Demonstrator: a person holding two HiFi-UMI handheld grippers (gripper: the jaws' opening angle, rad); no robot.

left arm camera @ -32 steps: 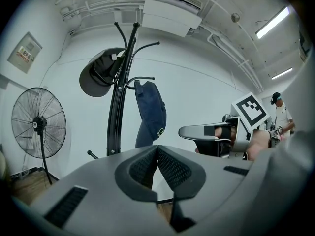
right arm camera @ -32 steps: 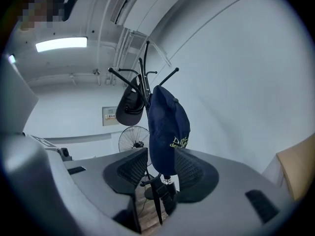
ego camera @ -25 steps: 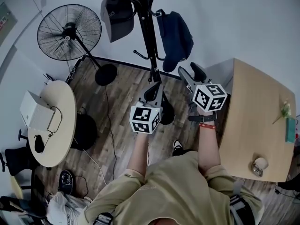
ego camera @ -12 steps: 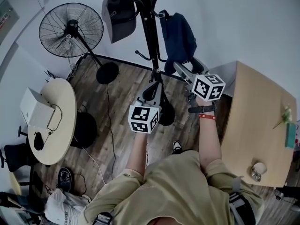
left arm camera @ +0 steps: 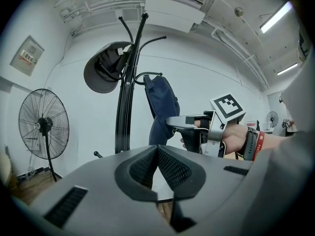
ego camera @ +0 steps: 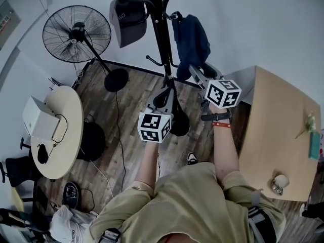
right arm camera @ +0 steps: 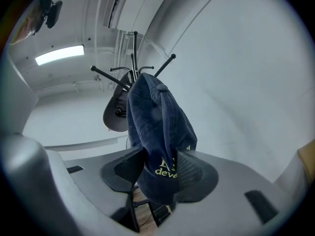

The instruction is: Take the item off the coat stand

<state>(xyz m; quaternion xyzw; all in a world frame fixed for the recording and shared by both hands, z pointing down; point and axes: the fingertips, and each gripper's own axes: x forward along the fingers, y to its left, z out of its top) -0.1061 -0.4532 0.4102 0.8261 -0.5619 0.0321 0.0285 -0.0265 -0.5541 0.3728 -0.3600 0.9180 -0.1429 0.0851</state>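
Task thing: dark blue cap [ego camera: 191, 37], hanging from a hook on the coat stand [ego camera: 161, 34]. It sits at upper centre of the head view, just right of the pole.
Other item: grey hat [ego camera: 129, 14] on the far side of the pole, upper left of the cap. Neither claw is near it.
Right claw [ego camera: 200, 72]: your jaws have just been closing, and the lower end of the cap is between them. In the right gripper view both pads appear to press the cloth, so I read this as a pinch on the cap.
Left claw [ego camera: 164, 97]: jaw tips pressed together with nothing between them. It is parked low beside the pole, below and left of the cap.
Key relation: the cap's long axis runs straight up from your right claw to the hook. You hold the bottom end, and the hooked end is directly above, at upper centre of the right gripper view.
Nearer hand: the right, by a clear margin. The left is well apart from the cap.
Next move (judgement): lift along that axis to clear the hook, then draw back.
Risk (judgement): a straight pull back could snag the cap on the hook or tip the stand.
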